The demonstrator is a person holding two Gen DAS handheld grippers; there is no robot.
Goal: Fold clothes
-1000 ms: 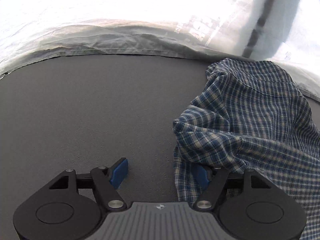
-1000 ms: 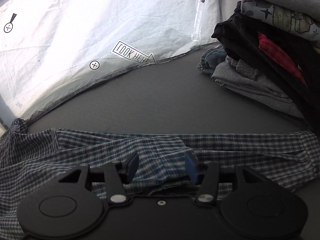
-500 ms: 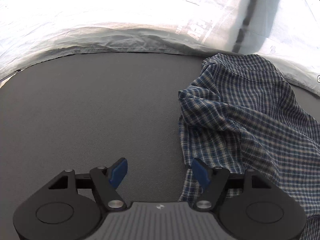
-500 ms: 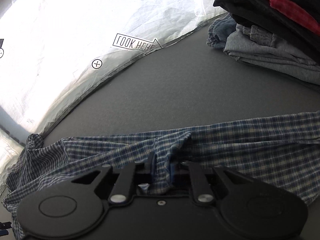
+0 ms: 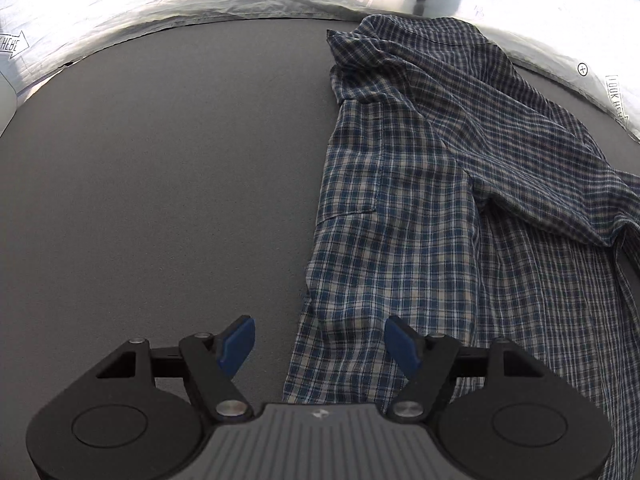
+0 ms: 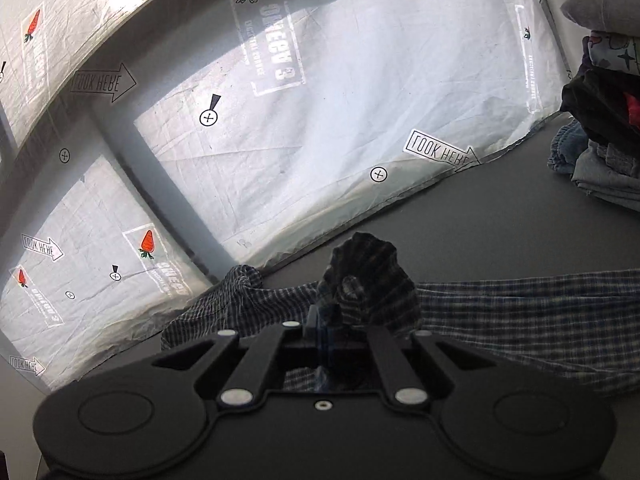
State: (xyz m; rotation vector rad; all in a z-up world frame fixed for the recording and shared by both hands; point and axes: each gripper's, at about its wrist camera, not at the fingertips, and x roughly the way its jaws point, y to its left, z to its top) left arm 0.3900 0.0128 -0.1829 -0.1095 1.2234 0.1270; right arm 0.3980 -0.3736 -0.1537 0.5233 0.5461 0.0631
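A blue checked shirt (image 5: pixel 440 200) lies spread on the right part of the dark grey desk (image 5: pixel 160 180), its collar end at the far side near the white sheet (image 5: pixel 120 8). The left gripper (image 5: pixel 319 342) has its blue fingers (image 5: pixel 238 340) released, wide apart, over the near hem of the shirt. The right gripper (image 6: pixel 320 320) is clenched on a lifted bunch of the shirt (image 6: pixel 366 276). A pile of folded clothes (image 6: pixel 600 120) stands at the far right.
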